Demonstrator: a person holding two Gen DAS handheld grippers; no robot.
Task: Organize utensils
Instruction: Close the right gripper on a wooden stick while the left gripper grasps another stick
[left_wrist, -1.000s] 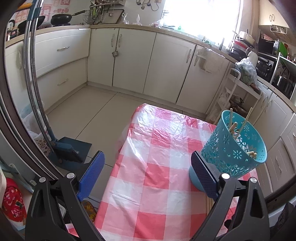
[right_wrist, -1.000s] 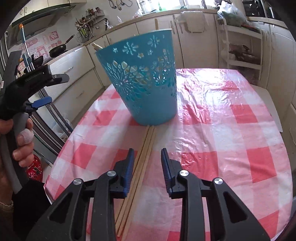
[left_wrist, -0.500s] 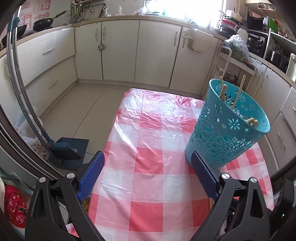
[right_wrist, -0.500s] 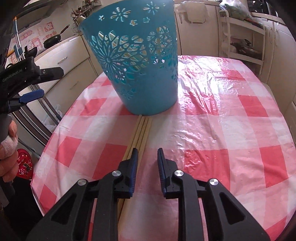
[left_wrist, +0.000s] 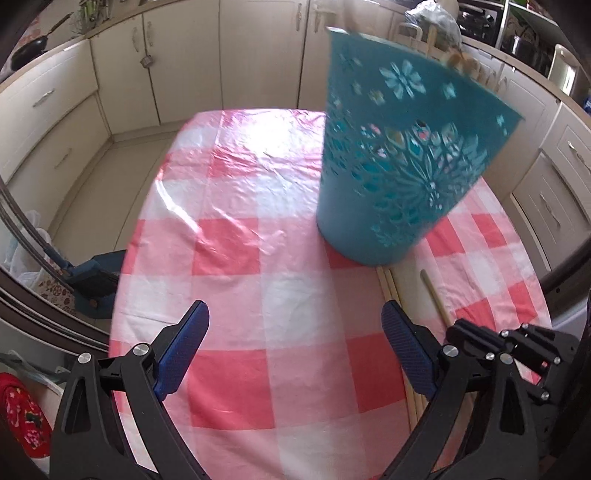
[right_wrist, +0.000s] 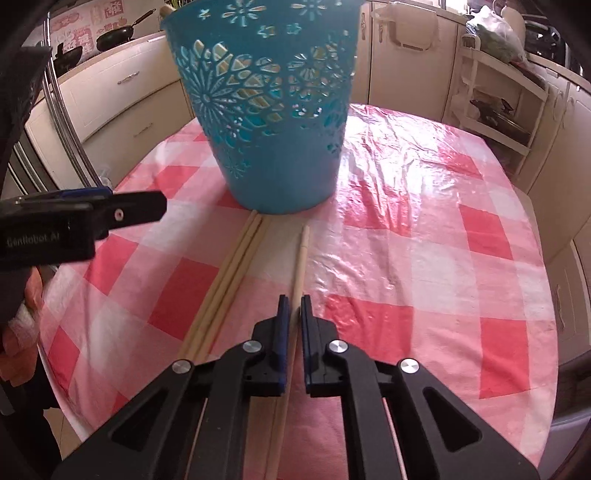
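Table: a red-and-white checked plastic cloth (right_wrist: 424, 229) covers it, glossy and wrinkled, with window glare on the far half.
Basket: the blue cut-out basket (right_wrist: 273, 122) stands on the cloth just ahead of me, with wooden sticks poking above its rim in the left view.
Loose chopsticks: a bundle of chopsticks (right_wrist: 229, 273) lies side by side on the cloth, its far ends at the basket's base.
My right gripper (right_wrist: 293, 314): my jaws have just been closing and now pinch a single chopstick (right_wrist: 301, 258), which lies apart from the bundle on its right, its tip pointing toward the basket.
My left gripper (left_wrist: 295, 343): jaws spread wide with nothing between them, hanging over the bare cloth left of the basket.
Room: cream cabinets (left_wrist: 258, 48) run along the far walls, a black pan (right_wrist: 118, 35) sits on the counter, and an open shelf unit (right_wrist: 495, 99) stands to the right.
Floor: pale tiles (left_wrist: 99, 192), with a blue dustpan (left_wrist: 94, 280) beside the table's left edge.
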